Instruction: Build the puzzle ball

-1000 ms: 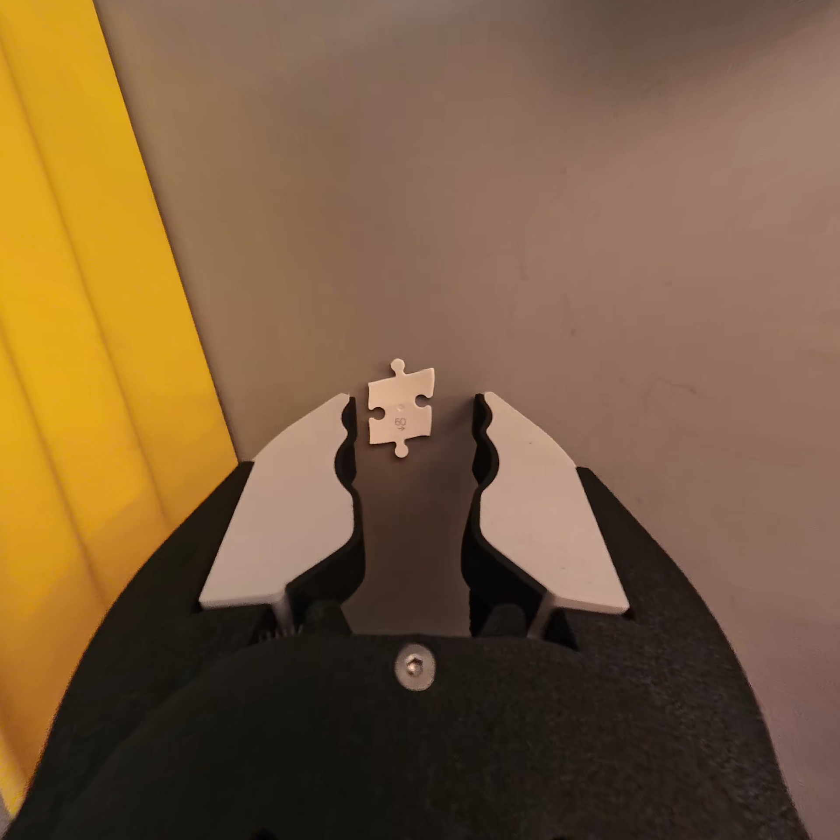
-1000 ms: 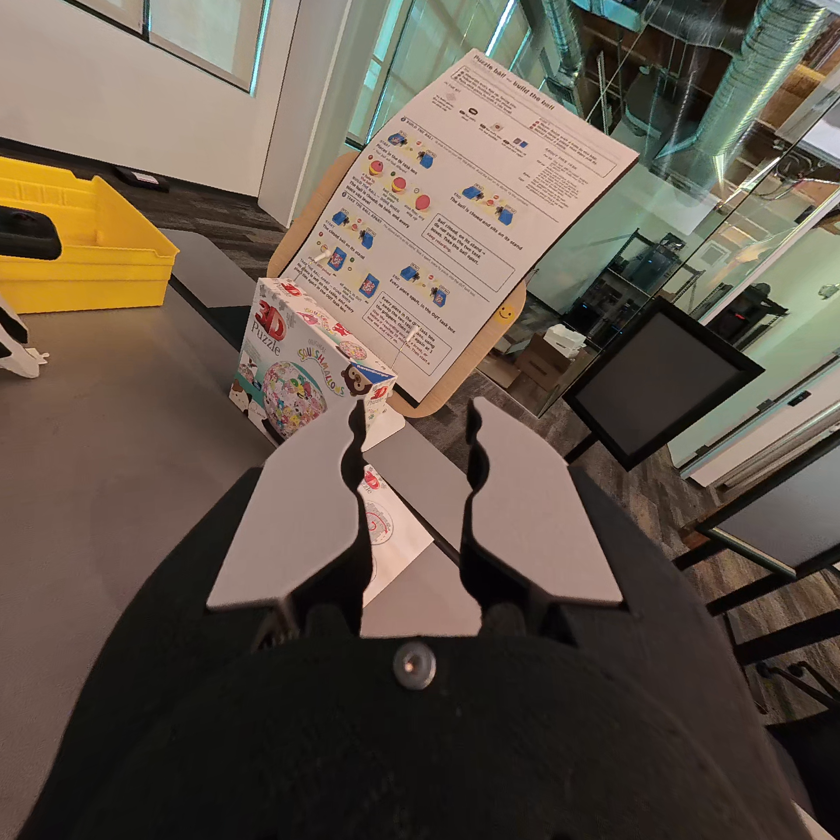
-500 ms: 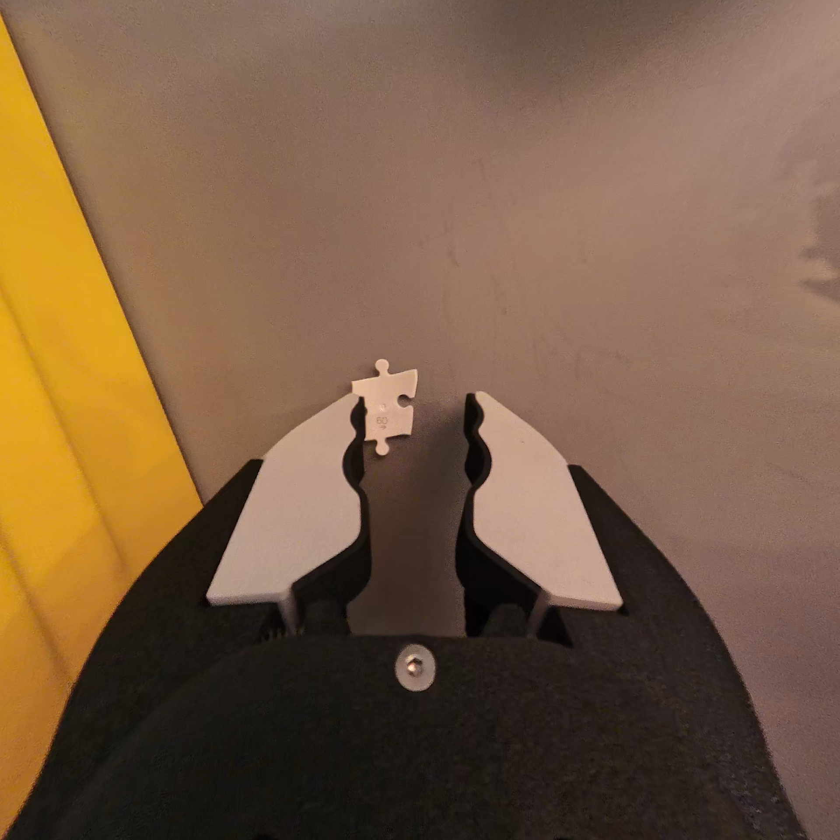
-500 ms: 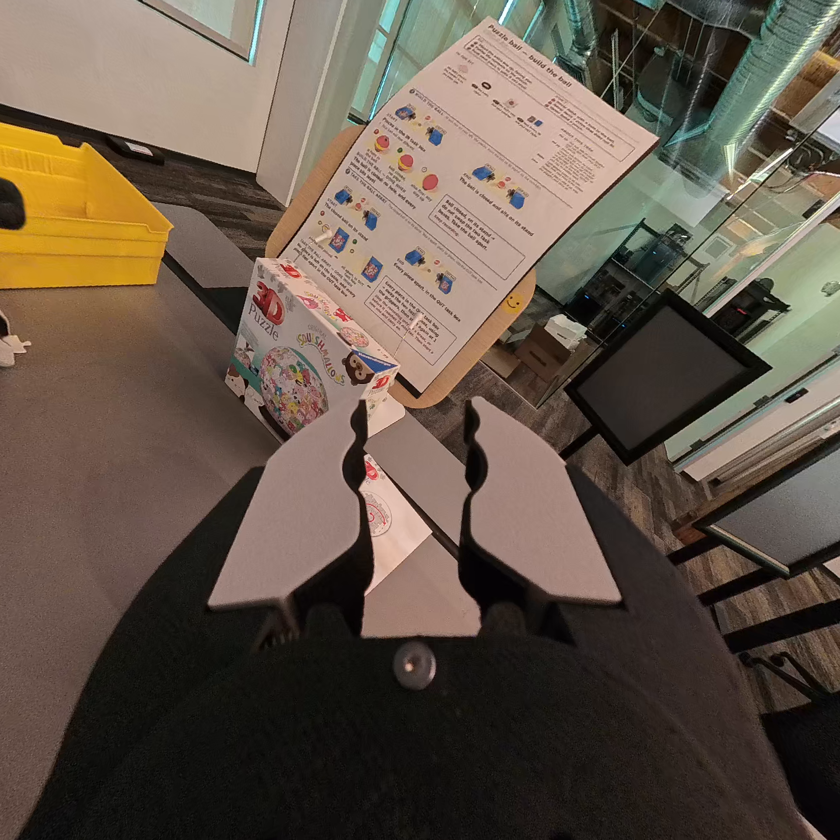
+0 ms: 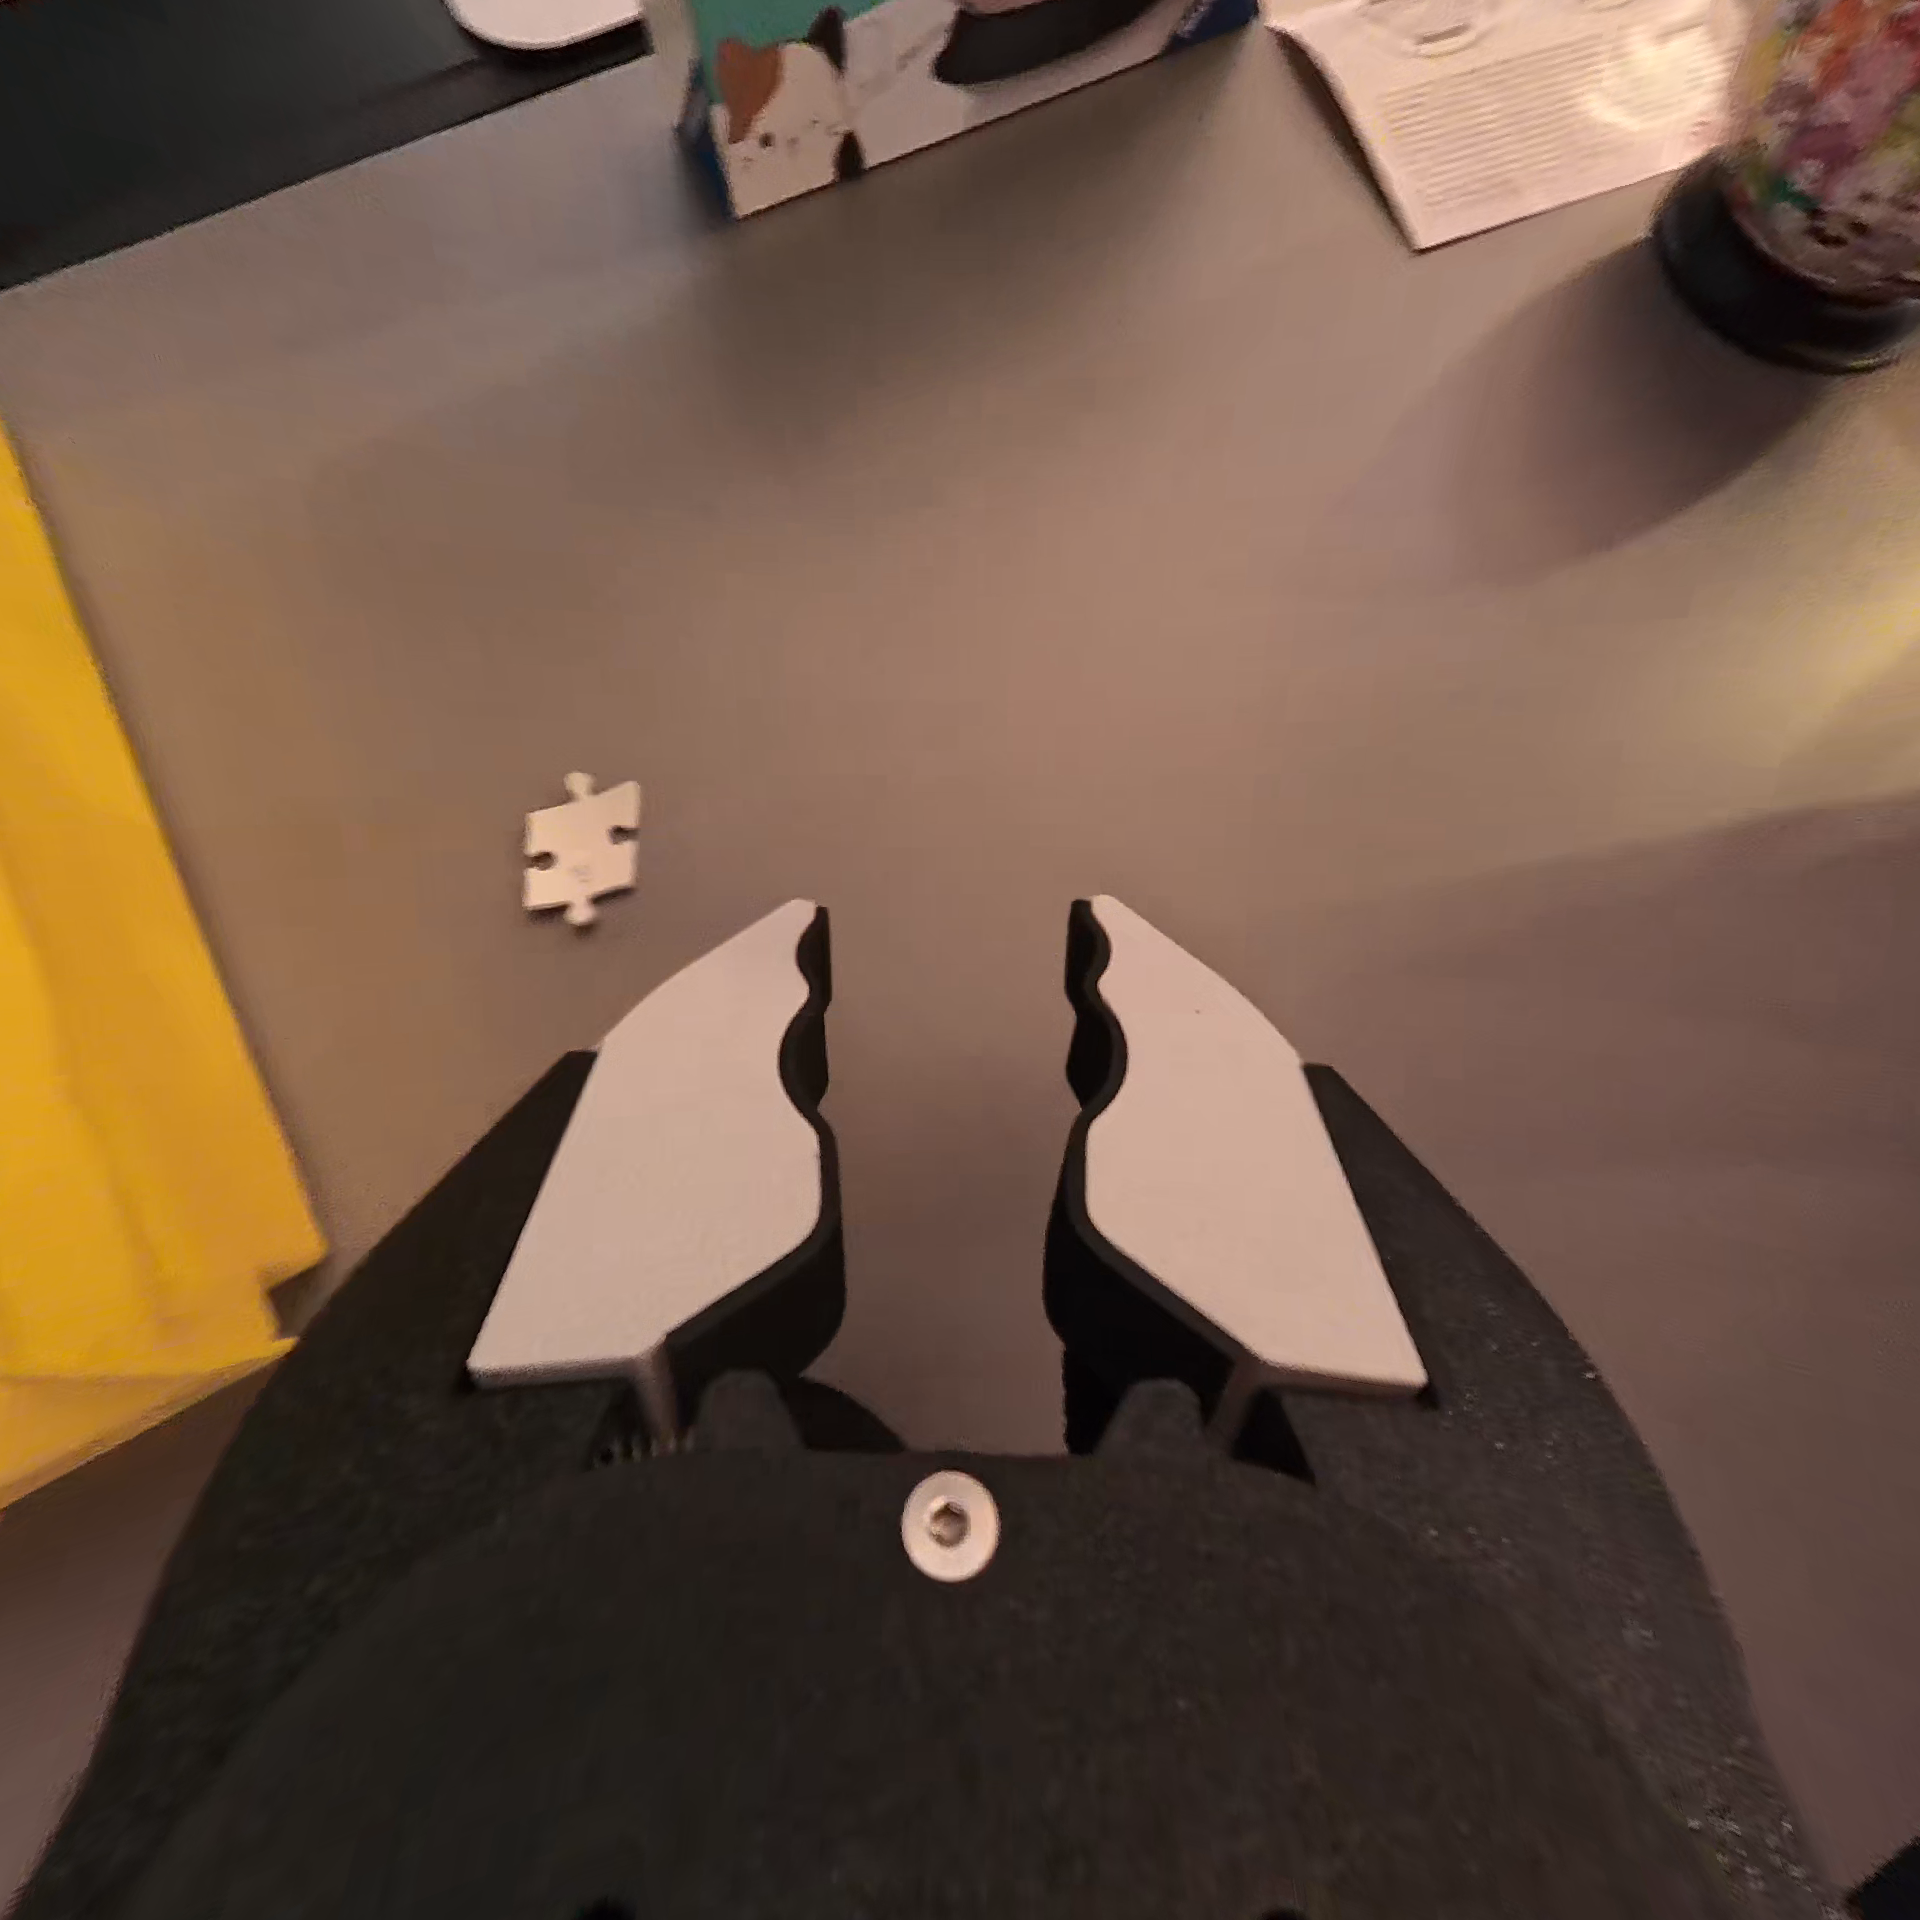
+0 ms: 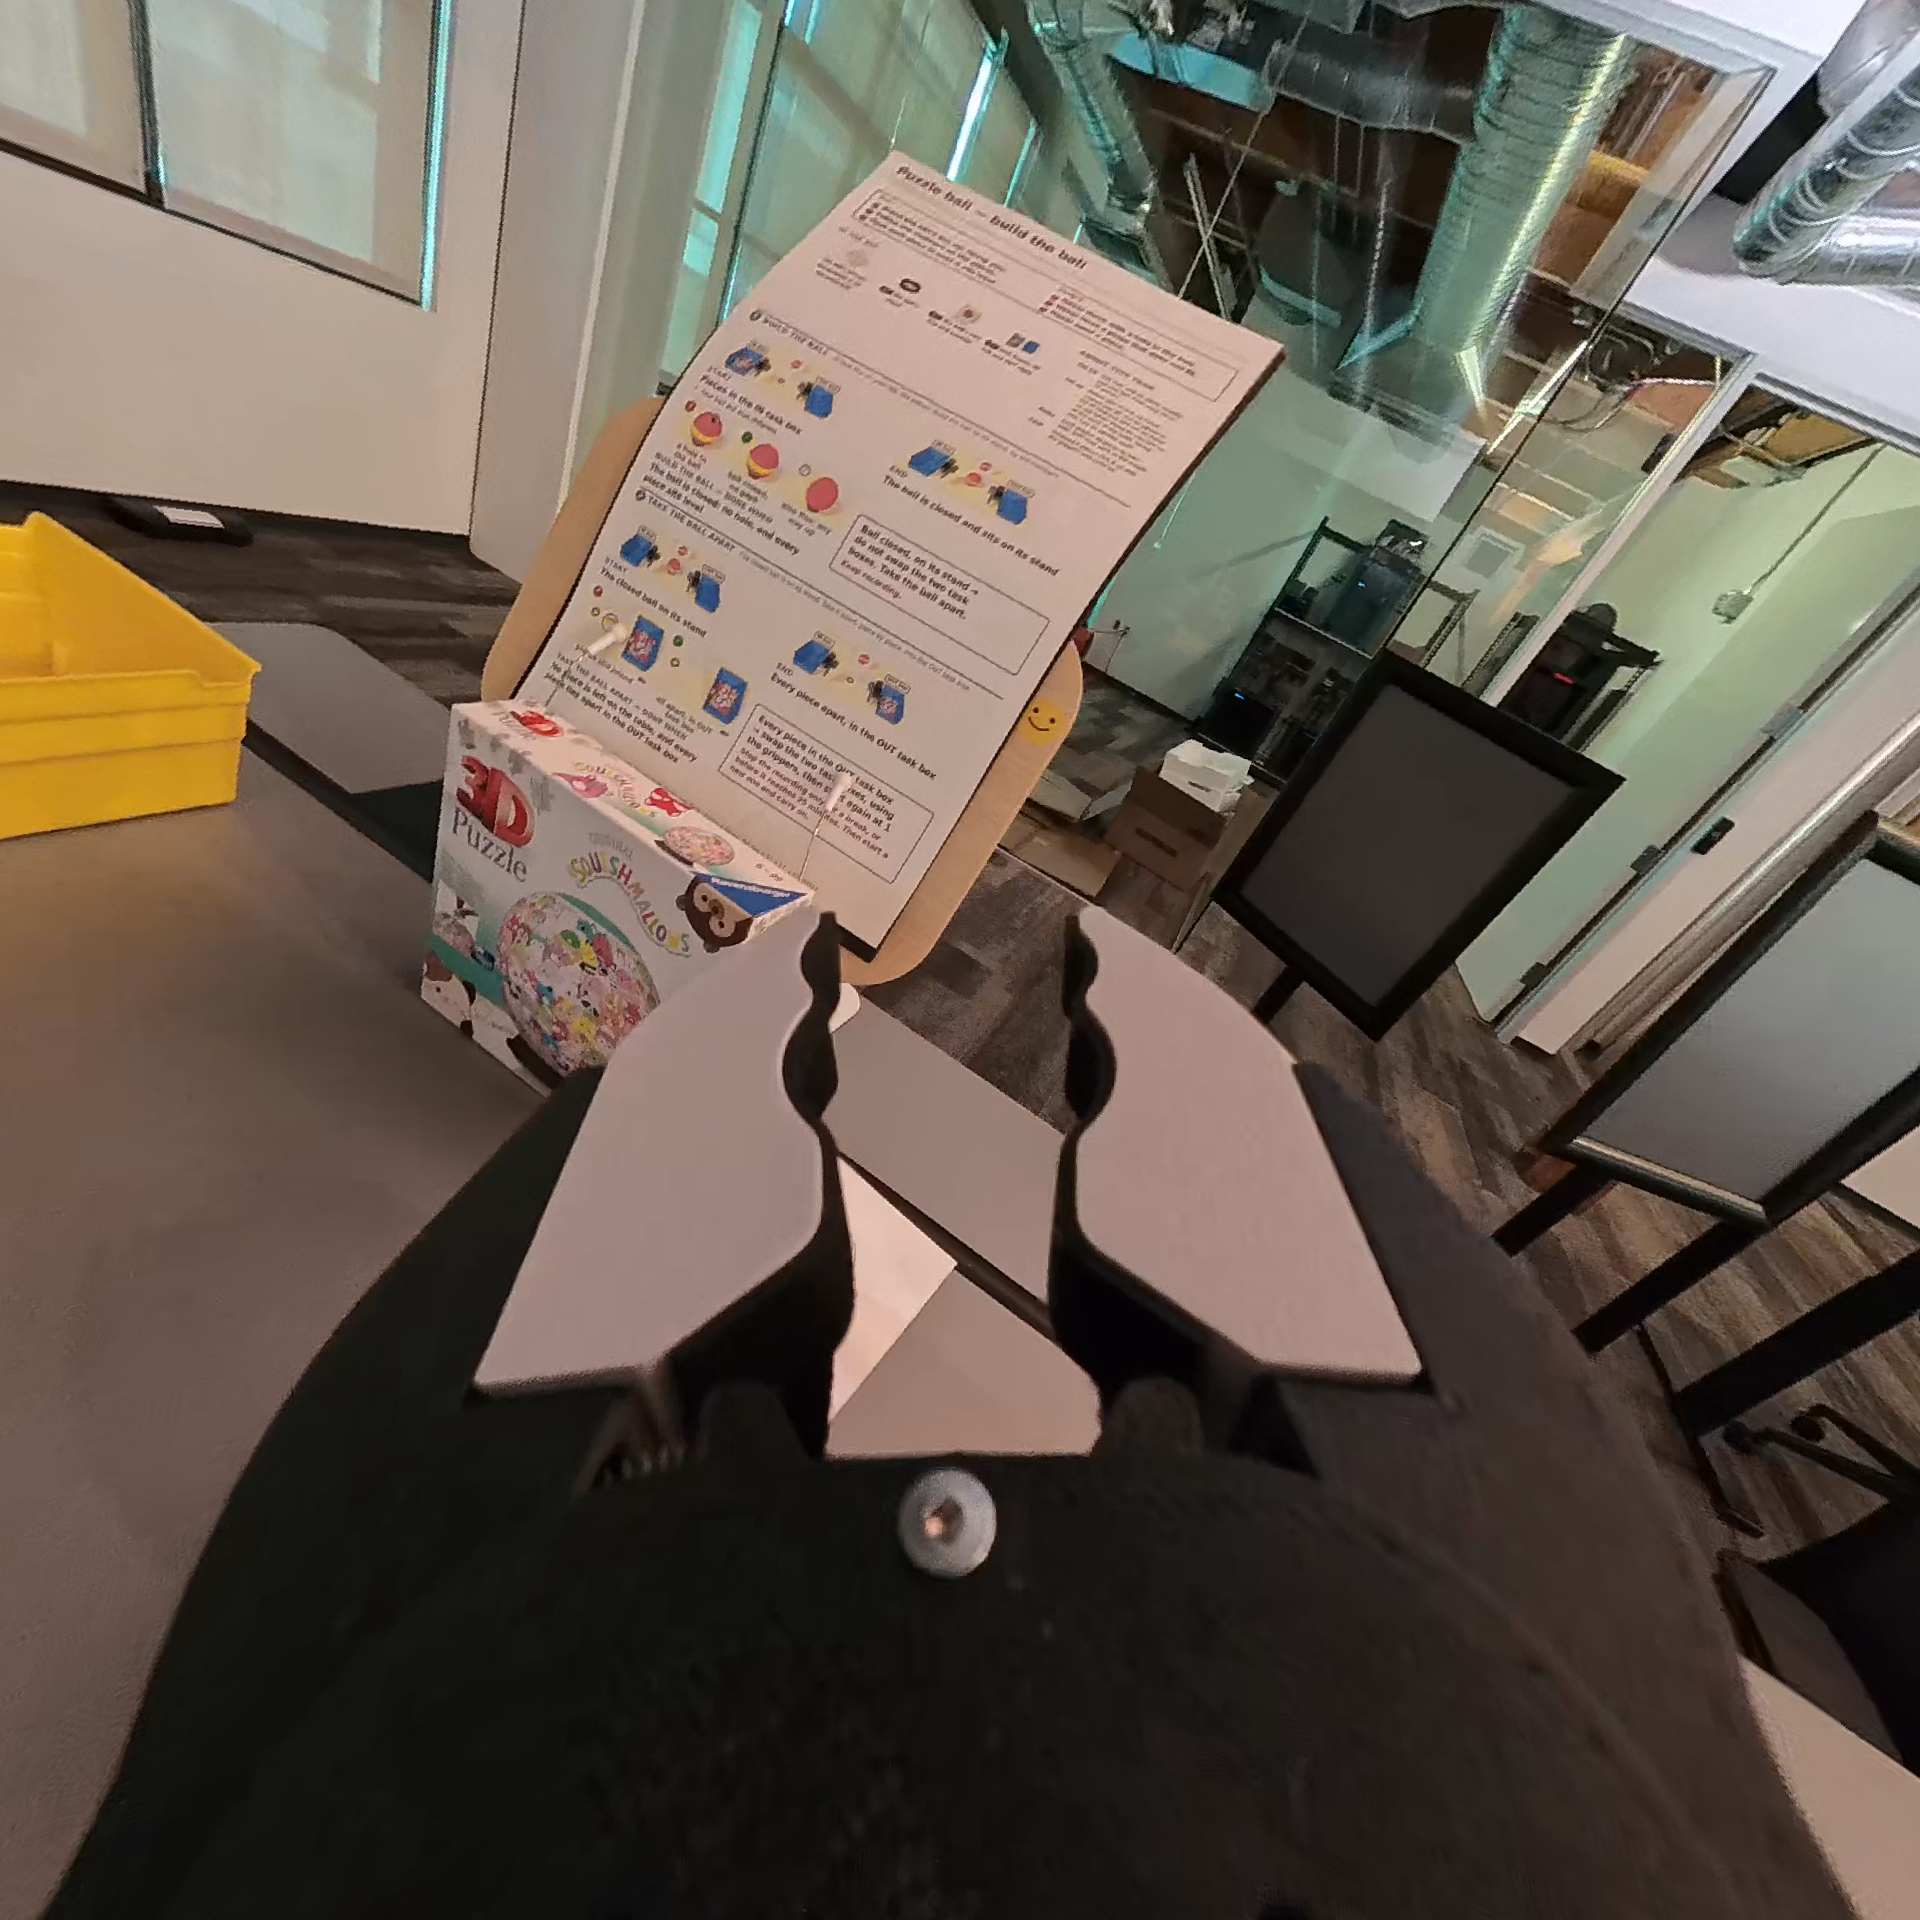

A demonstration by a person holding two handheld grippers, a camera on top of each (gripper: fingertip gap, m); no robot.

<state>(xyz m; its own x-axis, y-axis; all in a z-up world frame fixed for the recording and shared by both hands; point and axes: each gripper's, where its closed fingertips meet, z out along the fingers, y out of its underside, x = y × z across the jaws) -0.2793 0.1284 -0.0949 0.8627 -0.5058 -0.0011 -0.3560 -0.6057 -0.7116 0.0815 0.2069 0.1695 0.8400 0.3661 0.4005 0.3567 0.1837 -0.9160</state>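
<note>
A single white puzzle piece point(image 5: 580, 850) lies flat on the grey table point(image 5: 1039, 623), white back up, beside the yellow bin point(image 5: 94, 935). My left gripper point(image 5: 948, 914) is open and empty above the table, to the right of the piece and apart from it. The colourful puzzle ball point(image 5: 1839, 156) sits on its black stand point(image 5: 1787, 301) at the far right, blurred and cut by the frame edge. My right gripper point(image 6: 945, 940) is open and empty, raised over the table's far right part and pointing past the puzzle box point(image 6: 582, 914).
The puzzle box also shows at the top of the left wrist view point(image 5: 883, 83), with a white leaflet point(image 5: 1507, 114) to its right. An instruction board point(image 6: 894, 561) stands behind the box. The yellow bin point(image 6: 94, 696) sits at the table's left. A dark screen point(image 6: 1413, 842) stands off the table. Left tips to right tips: about 45 centimeters. The single white puzzle piece point(image 5: 580, 850) is closer to my left gripper, around 10 centimeters from its tips; the right tips are 50 centimeters off. Both grippers' tips are roughly 25 centimeters from the colourful puzzle ball point(image 5: 1839, 156).
My left gripper has pulled back and swung right, so the piece now lies to its left instead of between the fingertips. The box, leaflet and ball came into view. My right gripper shifted slightly.
</note>
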